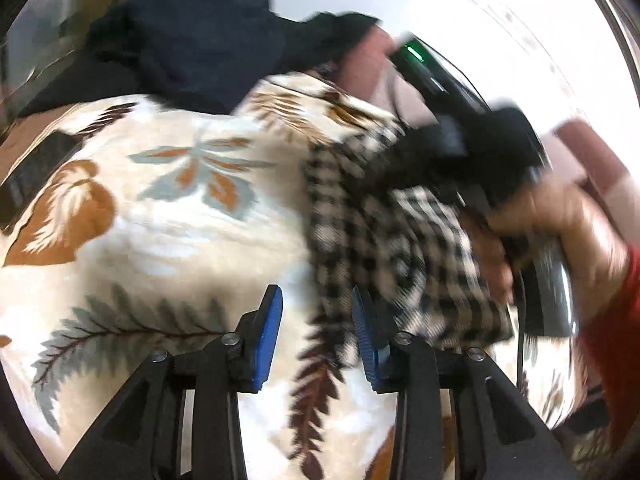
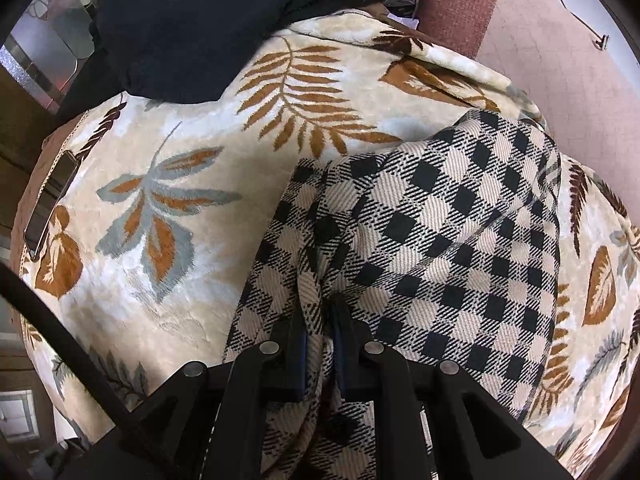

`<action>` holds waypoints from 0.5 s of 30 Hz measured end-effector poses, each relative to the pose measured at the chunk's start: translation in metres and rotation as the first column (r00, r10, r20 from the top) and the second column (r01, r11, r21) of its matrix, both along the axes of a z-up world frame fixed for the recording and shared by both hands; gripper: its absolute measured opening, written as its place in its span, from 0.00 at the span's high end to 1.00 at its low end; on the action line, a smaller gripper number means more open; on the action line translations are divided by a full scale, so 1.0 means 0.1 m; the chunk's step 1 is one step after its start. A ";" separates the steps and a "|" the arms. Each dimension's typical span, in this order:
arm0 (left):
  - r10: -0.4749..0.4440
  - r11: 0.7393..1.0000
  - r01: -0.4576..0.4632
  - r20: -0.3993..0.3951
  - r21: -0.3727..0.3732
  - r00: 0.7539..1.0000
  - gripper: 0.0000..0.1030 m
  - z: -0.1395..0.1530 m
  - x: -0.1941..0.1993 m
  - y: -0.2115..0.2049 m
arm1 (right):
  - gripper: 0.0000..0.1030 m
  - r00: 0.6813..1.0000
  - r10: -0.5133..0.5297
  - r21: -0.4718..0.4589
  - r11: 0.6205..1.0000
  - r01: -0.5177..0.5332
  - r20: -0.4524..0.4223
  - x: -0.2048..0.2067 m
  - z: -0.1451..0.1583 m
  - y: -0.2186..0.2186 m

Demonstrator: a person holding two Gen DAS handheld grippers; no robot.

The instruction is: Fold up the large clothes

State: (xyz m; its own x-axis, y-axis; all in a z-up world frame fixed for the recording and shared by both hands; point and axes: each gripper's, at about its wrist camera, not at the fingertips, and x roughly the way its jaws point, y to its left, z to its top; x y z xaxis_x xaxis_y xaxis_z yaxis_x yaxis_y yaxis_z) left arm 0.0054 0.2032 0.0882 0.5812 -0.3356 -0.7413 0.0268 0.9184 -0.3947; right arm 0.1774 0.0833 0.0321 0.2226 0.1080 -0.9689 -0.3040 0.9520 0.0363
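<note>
A black-and-cream checked garment [image 2: 432,240] lies bunched on a cream blanket with a leaf print [image 2: 168,184]. My right gripper [image 2: 320,320] is shut on a fold of the checked garment, with cloth pinched between its blue pads. In the left wrist view the garment [image 1: 384,232] is blurred at right, under the hand that holds the right gripper [image 1: 480,152]. My left gripper [image 1: 316,300] is open and empty, its blue pads [image 1: 268,332] just above the blanket [image 1: 160,208], beside the garment's left edge.
A dark navy garment [image 2: 192,20] lies at the blanket's far edge, also in the left wrist view [image 1: 192,40]. A phone [image 2: 50,204] lies at the blanket's left edge. Pinkish carpet floor [image 2: 560,60] lies beyond at right.
</note>
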 end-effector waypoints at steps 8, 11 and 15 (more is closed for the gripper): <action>0.107 0.994 -0.106 -0.014 0.017 0.994 0.67 -0.01 0.11 0.24 | 0.80 0.994 0.105 0.099 0.990 -0.104 -0.008 -0.10 0.13 0.29; 0.127 0.991 -0.127 -0.001 0.050 0.992 0.66 0.02 0.10 0.26 | 0.80 0.987 0.144 0.126 0.980 -0.152 0.066 -0.22 0.42 0.33; 0.168 0.984 -0.167 -0.002 0.064 0.986 0.64 0.02 0.11 0.35 | 0.79 0.985 0.071 0.184 0.978 -0.100 0.157 -0.39 0.73 0.02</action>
